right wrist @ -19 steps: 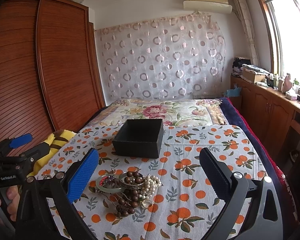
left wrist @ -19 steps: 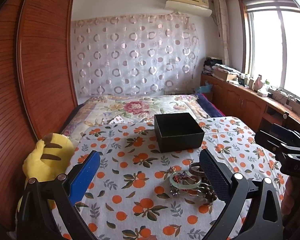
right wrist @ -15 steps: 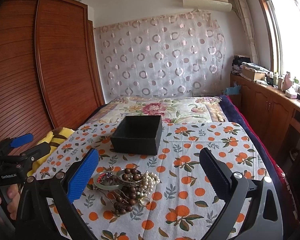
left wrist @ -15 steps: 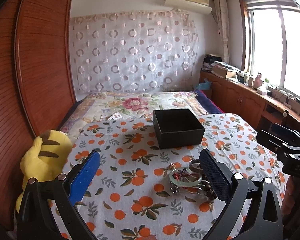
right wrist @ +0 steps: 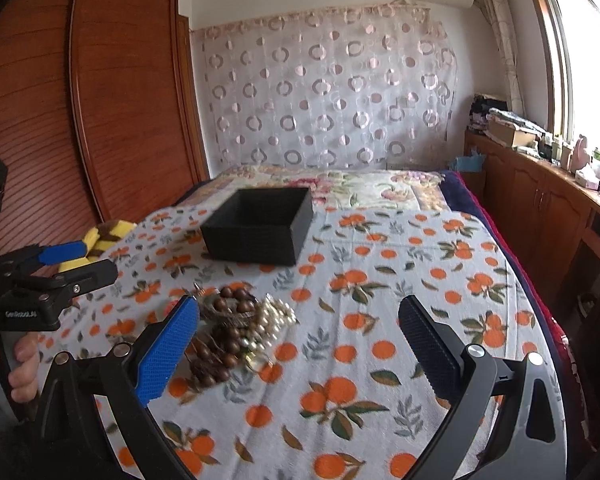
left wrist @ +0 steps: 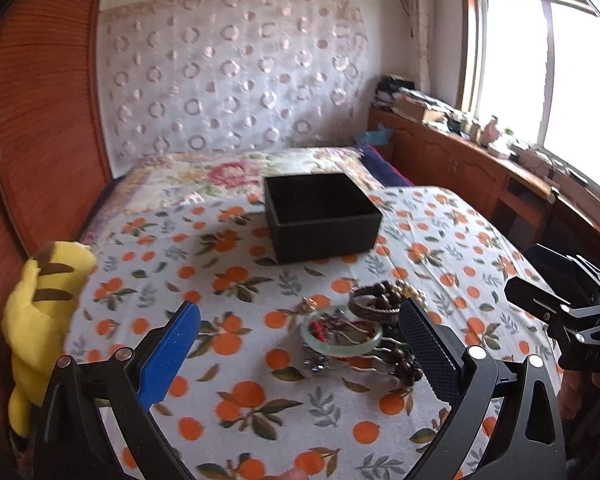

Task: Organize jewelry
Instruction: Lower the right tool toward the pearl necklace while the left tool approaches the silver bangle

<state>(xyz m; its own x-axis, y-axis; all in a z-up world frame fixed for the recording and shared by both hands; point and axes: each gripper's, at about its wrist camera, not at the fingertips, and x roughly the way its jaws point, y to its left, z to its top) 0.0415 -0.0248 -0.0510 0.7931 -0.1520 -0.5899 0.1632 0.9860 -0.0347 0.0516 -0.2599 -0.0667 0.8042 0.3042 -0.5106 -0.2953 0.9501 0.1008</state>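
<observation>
- Left wrist view: the black box [left wrist: 322, 216] sits open toward the far middle of the orange-print cloth [left wrist: 236, 396], and what shows of its inside looks bare, so I judge the sorting not yet begun.
- The jewelry pile [left wrist: 364, 332] lies on the cloth nearer than the box and well apart from it: a pale green bangle [left wrist: 341, 334] with red bits inside it, a dark bead bracelet [left wrist: 376, 304] just behind, and more dark beads [left wrist: 406, 366] trailing toward the near edge.
- The left gripper [left wrist: 298, 354] hovers over the cloth with its fingers spread wide and nothing between them; the pile sits just inside its right finger [left wrist: 428, 354].
- A yellow plush toy [left wrist: 40, 308] rests at the cloth's left edge, clear of the path to the box.
- Right wrist view: the right gripper [right wrist: 298, 354] is likewise released and holding nothing, with the pile close by its blue finger [right wrist: 166, 354].
- Brown wooden beads [right wrist: 226, 312] and a pearl strand [right wrist: 274, 318] lie tangled together, so lifting one piece may drag others.
- Every piece is left to move; nothing lies between pile and box, though the two grippers are crowding the same spot.
</observation>
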